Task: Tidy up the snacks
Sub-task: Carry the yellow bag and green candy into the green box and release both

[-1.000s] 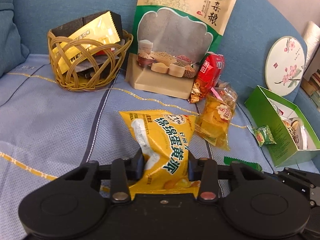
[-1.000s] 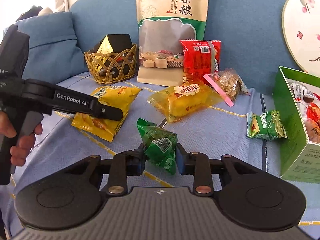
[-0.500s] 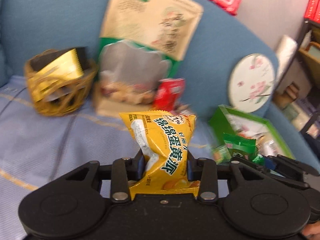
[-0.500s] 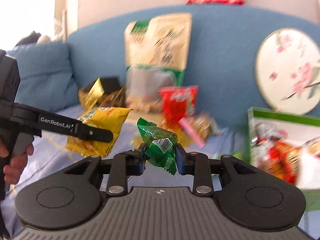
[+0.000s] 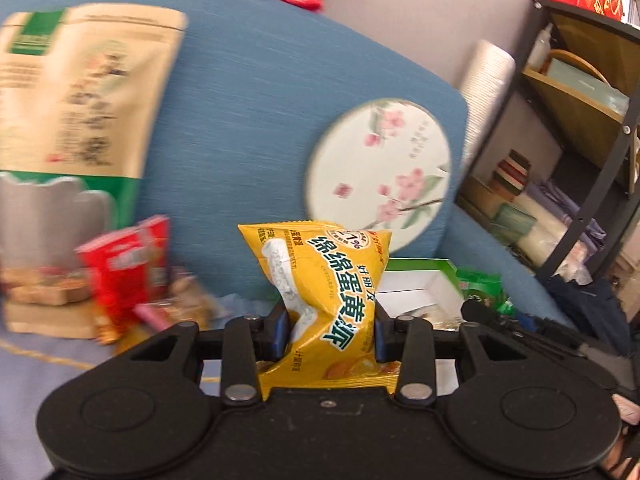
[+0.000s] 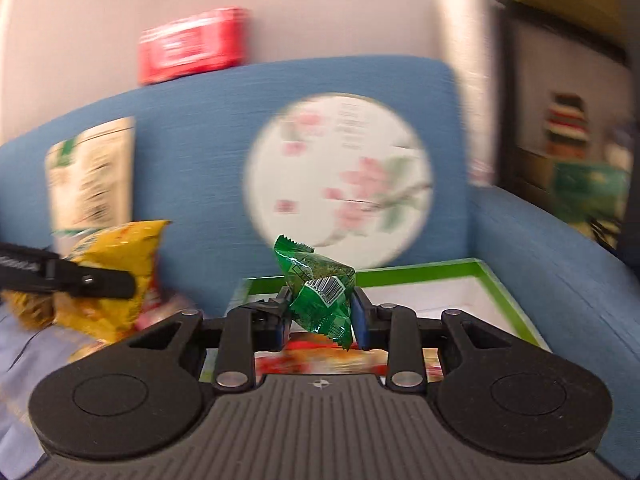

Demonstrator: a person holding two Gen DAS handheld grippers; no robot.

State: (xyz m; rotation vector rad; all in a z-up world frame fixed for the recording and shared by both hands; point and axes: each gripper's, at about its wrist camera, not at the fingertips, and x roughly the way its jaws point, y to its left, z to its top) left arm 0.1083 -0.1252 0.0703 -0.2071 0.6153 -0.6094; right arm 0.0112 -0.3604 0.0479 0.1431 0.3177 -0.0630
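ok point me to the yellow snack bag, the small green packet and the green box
yellow snack bag [image 5: 332, 300], left wrist view, on its printed front above the gripper
small green packet [image 6: 320, 292], right wrist view, on its middle by the barcode
green box [image 6: 496, 280], right wrist view, on its right rim

One yellow packet, one green, perhaps two red.

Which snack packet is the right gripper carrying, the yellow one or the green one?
The small green packet, pinched in the right gripper above the green box. The bigger yellow packet sits in the left gripper.
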